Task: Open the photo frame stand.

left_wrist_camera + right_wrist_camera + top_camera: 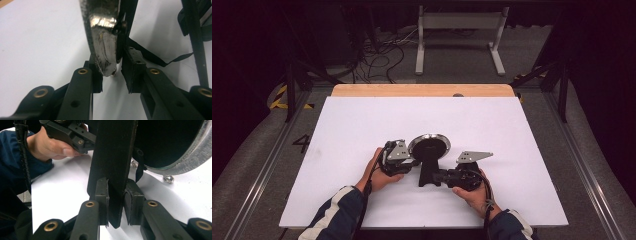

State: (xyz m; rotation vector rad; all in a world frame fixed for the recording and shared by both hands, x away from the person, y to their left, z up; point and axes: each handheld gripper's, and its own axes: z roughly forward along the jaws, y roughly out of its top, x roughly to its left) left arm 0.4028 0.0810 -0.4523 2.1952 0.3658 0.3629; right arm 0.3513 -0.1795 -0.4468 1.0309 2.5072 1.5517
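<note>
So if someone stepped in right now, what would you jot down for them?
Right gripper: shut on the black stand of the round mirror, near its foot.
Left gripper: jaws astride the mirror's silver rim; whether they press on it I cannot tell.
The mirror sits mid-way on the white table.
Done: the mirror is gripped.
Left: probably tilting or adjusting it.

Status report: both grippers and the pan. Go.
Right gripper clamped on the pan's black handle. Left gripper straddles the pan's metal rim, pads not clearly pressing. Pan on the white table. Nothing in the way.
</note>
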